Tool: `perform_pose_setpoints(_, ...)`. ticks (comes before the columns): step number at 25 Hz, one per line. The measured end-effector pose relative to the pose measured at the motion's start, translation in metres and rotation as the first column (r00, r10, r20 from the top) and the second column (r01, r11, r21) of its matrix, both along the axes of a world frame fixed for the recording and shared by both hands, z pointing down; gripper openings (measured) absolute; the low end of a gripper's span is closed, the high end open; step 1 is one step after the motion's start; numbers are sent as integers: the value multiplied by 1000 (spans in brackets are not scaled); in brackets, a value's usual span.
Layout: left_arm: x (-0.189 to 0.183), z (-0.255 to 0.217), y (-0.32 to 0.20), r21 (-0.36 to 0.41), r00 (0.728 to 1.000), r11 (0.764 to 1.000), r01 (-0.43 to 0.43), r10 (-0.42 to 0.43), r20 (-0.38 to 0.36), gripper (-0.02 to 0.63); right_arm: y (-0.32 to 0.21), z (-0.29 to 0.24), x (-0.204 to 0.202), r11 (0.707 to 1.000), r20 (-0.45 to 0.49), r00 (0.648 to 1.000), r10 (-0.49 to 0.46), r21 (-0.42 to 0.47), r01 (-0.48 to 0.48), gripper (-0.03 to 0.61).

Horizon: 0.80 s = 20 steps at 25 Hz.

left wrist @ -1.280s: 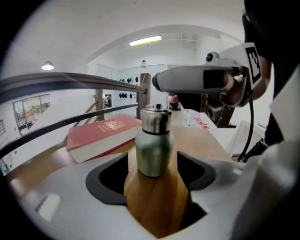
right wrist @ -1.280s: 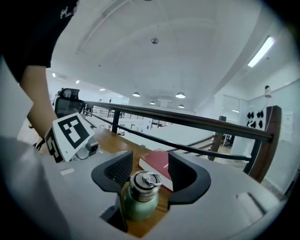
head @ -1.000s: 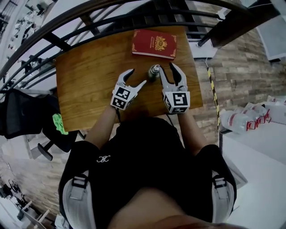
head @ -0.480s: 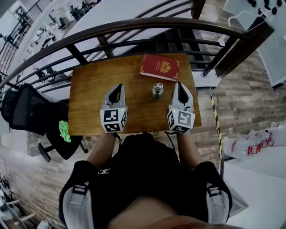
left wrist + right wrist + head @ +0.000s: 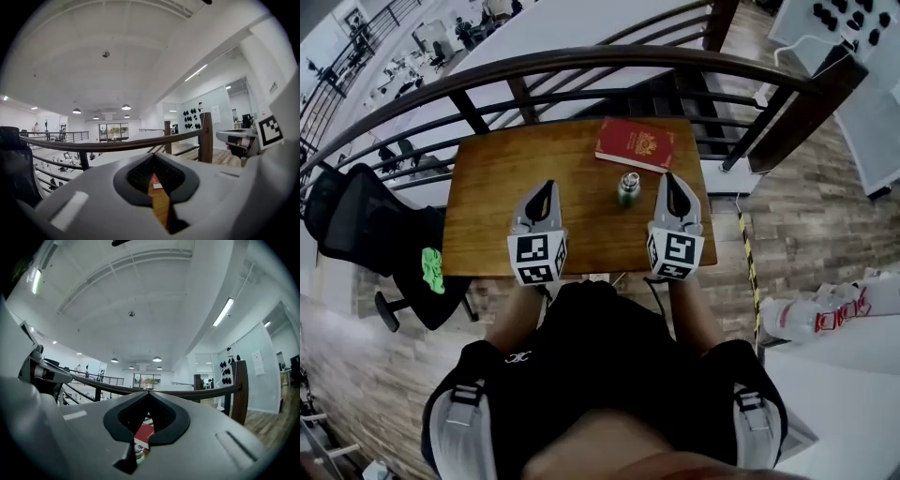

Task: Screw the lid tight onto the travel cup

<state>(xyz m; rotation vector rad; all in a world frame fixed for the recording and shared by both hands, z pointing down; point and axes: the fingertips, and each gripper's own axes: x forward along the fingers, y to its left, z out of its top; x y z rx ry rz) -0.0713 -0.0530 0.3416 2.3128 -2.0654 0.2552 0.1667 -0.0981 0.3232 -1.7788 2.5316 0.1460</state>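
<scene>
Now the left tool (image 5: 544, 190) and right tool (image 5: 668, 183) are closed and empty, the cup (image 5: 628, 188) upright between them on the worktop (image 5: 492, 197); approaching unopened risks toppling it.

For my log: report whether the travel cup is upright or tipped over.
Upright: the travel cup stands on the wooden table, its top facing up toward the head view.
</scene>
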Motion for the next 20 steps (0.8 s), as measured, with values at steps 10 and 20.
perform_pose_setpoints(10,7,5,11,-4,999,1000,-20,20,-32,54,15,-1,-2,1000,38,999,-15,-26,16,3)
perform_pose_setpoints(20,24,4,8,13,995,996,-90,90,-48,54,20,-4,-13,998,44,997,-61,-30,63,3)
